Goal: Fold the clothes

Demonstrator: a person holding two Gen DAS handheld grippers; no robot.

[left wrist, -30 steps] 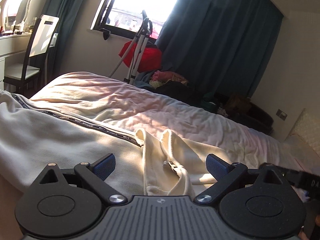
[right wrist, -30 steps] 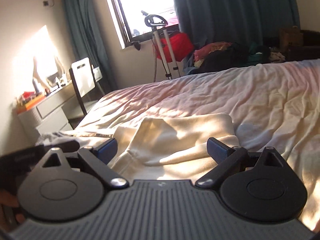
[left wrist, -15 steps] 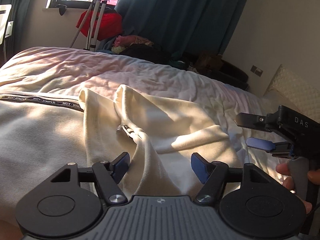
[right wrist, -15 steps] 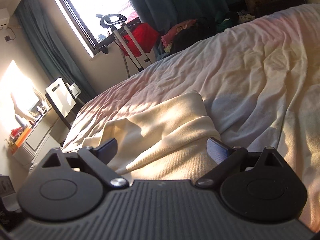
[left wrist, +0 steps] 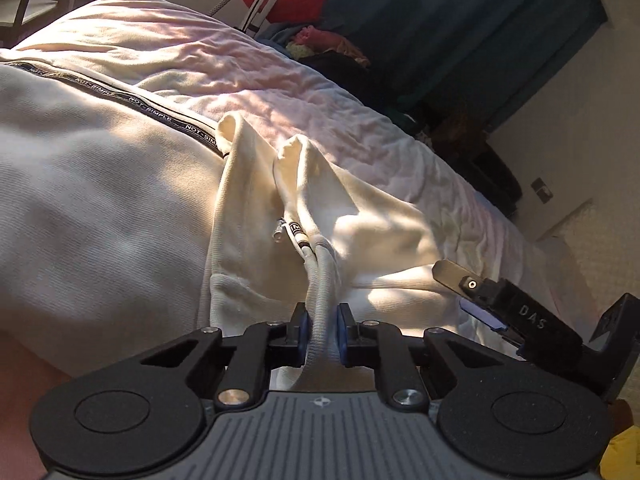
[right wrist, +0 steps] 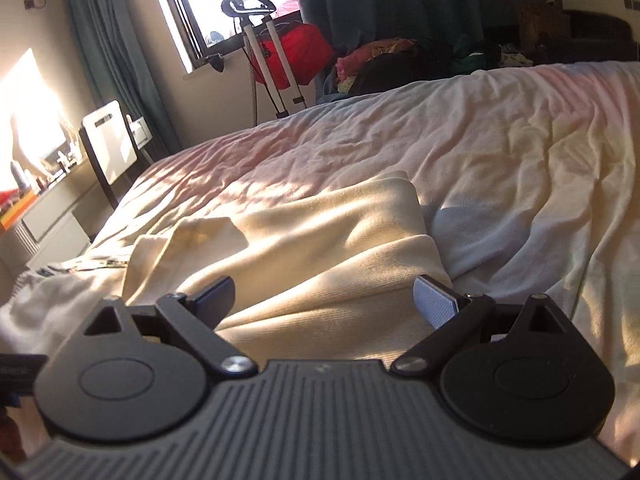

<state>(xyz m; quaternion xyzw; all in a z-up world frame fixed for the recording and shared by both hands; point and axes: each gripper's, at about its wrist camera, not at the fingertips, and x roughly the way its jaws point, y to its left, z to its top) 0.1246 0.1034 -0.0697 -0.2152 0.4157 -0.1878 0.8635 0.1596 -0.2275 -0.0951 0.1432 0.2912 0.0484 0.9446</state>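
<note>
A cream garment [left wrist: 360,236] with drawstrings lies crumpled on the bed, also shown in the right wrist view [right wrist: 320,248]. My left gripper [left wrist: 320,330] is shut on a ribbed fold of its waistband. My right gripper [right wrist: 324,300] is open just above the garment's near right part, with cloth between its fingers but not pinched; it also shows at the right of the left wrist view [left wrist: 500,308]. A pale grey-white garment [left wrist: 88,184] with a black lettered stripe lies to the left, partly under the cream one.
The pinkish-white bed sheet [right wrist: 500,152] stretches ahead and right. Beyond the bed stand a red bag [right wrist: 304,56], a steamer stand [right wrist: 260,40], a clothes pile [right wrist: 400,56] and dark curtains. A chair [right wrist: 108,148] and desk stand at the left.
My left gripper moved forward and down and closed on the cream garment's waistband. My right gripper stayed open and settled lower over the garment's right side.
</note>
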